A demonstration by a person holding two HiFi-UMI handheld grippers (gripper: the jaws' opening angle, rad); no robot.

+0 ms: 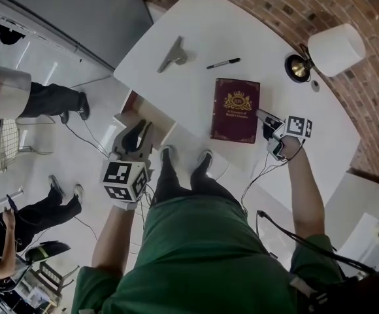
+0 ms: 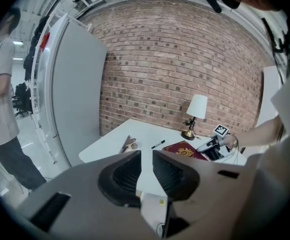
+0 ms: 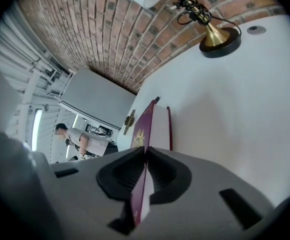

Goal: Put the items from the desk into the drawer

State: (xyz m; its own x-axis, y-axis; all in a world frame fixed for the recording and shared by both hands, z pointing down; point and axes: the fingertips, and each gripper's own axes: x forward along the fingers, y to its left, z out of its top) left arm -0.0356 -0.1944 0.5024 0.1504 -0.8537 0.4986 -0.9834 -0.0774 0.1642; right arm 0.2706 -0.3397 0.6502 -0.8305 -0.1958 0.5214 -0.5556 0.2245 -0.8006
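A maroon book [image 1: 234, 110] with a gold crest lies near the front of the white desk [image 1: 196, 25]. My right gripper [image 1: 268, 120] is at the book's right edge. In the right gripper view its jaws are shut on the book [image 3: 149, 126], pinching the cover edge. A black marker [image 1: 223, 63] and a grey metal clip [image 1: 173, 54] lie farther back on the desk. The open drawer [image 1: 147, 118] hangs off the desk's left front corner. My left gripper [image 1: 135, 139] hovers just before the drawer, open and holding nothing. In the left gripper view the left gripper [image 2: 146, 170] points over the desk toward the book [image 2: 185, 149].
A brass lamp [image 1: 330, 51] with a white shade stands at the desk's back right, against a brick wall [image 1: 287, 5]. Cables trail from both grippers across the floor. Two people [image 1: 42, 100] stand at the left, beside a grey partition [image 1: 78, 12].
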